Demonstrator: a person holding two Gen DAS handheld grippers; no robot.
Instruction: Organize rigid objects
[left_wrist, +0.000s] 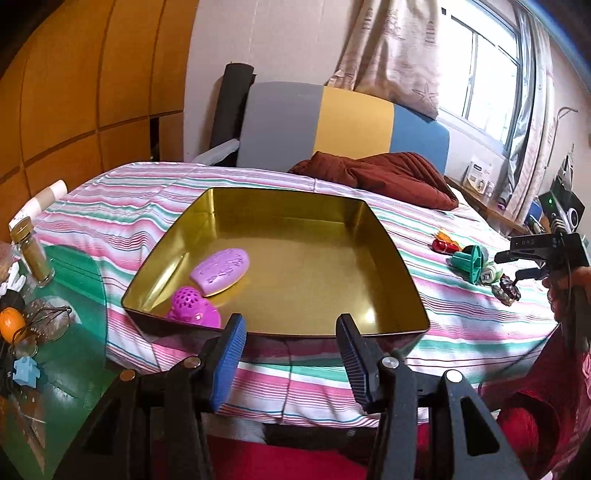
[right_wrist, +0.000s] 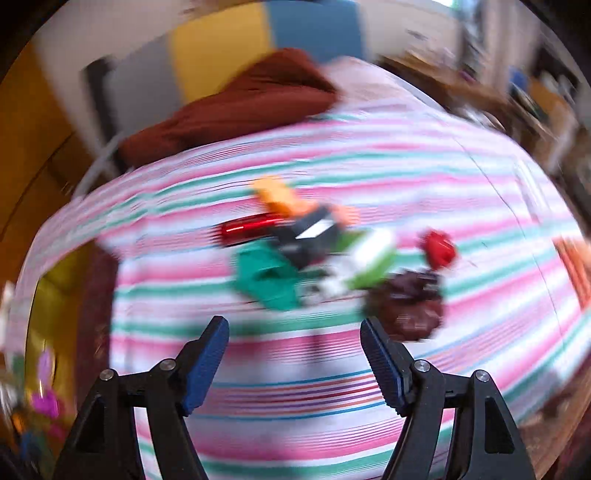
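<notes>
A gold tin tray (left_wrist: 314, 266) lies on the striped bed. In its near left corner are a lilac oval piece (left_wrist: 221, 269) and a magenta perforated toy (left_wrist: 192, 306). My left gripper (left_wrist: 290, 321) hovers open at the tray's near rim with nothing between its fingers. To the right lies a pile of small items: a teal spool (left_wrist: 471, 262), a red cylinder (left_wrist: 445, 245) and a dark brown piece (left_wrist: 508, 291). My right gripper (left_wrist: 511, 265) stands open just above that pile. The right wrist view is blurred by motion; the right gripper (right_wrist: 293, 325) is open and empty, short of the teal spool (right_wrist: 266, 277), the red cylinder (right_wrist: 247, 227) and the brown piece (right_wrist: 410, 299).
A green glass side table (left_wrist: 74, 332) at the left holds a spice jar (left_wrist: 33, 254), an orange (left_wrist: 11, 321) and glasses. A maroon blanket (left_wrist: 380, 173) lies at the head of the bed. A person's red sleeve (left_wrist: 554, 406) shows at the lower right.
</notes>
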